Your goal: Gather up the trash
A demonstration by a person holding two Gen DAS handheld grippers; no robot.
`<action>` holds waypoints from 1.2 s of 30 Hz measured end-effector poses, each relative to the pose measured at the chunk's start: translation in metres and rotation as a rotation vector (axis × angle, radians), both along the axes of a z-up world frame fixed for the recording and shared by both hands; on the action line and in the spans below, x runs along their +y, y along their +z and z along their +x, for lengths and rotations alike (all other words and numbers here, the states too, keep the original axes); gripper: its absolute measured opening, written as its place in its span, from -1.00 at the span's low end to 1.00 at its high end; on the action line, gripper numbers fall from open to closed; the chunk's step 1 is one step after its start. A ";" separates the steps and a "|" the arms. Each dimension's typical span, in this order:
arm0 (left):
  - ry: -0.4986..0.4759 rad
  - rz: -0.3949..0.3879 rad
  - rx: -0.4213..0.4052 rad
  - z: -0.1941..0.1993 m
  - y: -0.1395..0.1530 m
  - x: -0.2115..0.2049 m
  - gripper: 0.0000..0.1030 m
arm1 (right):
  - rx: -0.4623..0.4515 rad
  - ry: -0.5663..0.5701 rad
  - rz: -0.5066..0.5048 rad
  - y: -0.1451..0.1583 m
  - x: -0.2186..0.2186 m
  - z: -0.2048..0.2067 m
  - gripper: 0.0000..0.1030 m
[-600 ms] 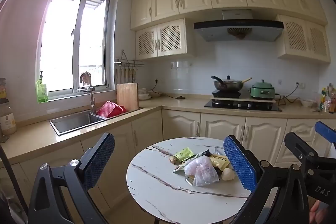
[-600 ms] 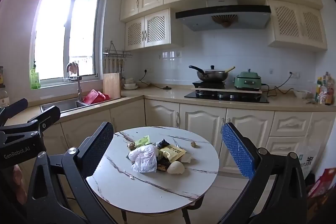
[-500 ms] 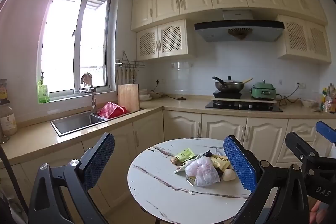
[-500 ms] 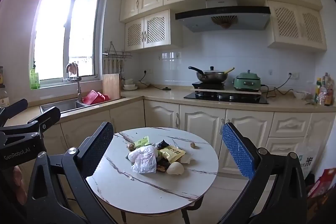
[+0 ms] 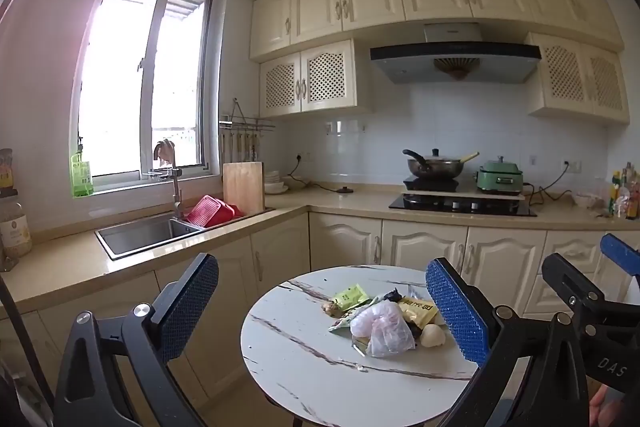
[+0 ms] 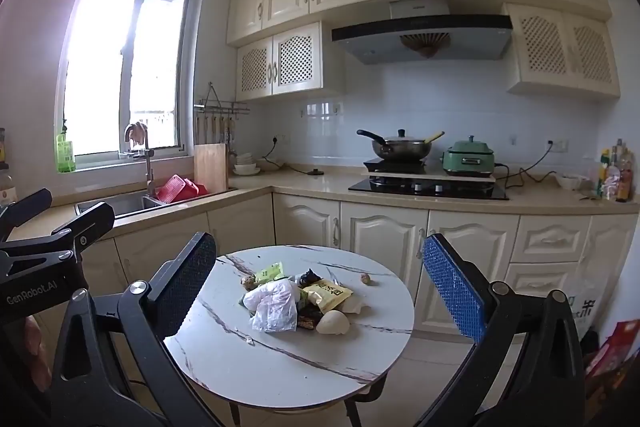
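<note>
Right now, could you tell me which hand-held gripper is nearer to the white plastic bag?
Roughly level. The bag sits centred before the open right hand-held gripper, right of centre before the open left one.

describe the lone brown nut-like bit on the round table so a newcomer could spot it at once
Find the round marble table in front of the stove-side cabinets. Trash is heaped near its middle. The small brown lump sits alone toward the far right rim, apart from the pile, touching nothing.

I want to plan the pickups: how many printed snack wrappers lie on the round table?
2 clearly: a green wrapper at the pile's far left, a yellow wrapper at its right. More may hide under the white plastic bag.
</note>
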State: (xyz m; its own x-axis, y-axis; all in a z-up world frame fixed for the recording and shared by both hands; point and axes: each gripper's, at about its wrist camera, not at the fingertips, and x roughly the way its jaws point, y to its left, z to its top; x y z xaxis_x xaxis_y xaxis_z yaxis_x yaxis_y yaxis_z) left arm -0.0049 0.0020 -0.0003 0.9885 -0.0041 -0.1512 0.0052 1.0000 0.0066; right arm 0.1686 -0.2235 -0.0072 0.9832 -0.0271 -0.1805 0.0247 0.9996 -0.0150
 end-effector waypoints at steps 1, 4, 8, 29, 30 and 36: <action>0.000 0.002 0.000 0.000 0.000 -0.001 0.99 | -0.001 -0.002 -0.001 -0.001 0.000 0.000 1.00; -0.002 -0.001 -0.001 0.000 0.000 -0.001 0.99 | 0.000 -0.003 -0.001 0.001 0.000 -0.001 1.00; -0.001 0.000 -0.003 -0.001 0.000 -0.001 0.99 | -0.001 -0.002 -0.003 0.002 0.000 -0.001 1.00; -0.008 0.004 -0.009 -0.006 0.002 -0.003 0.99 | -0.011 -0.007 -0.006 0.004 0.003 -0.002 1.00; -0.008 0.003 -0.009 -0.006 0.002 -0.003 0.99 | -0.012 -0.008 -0.005 0.004 0.003 -0.003 1.00; -0.007 0.004 -0.009 -0.007 0.002 -0.003 0.99 | -0.017 -0.007 -0.004 0.005 0.002 -0.004 1.00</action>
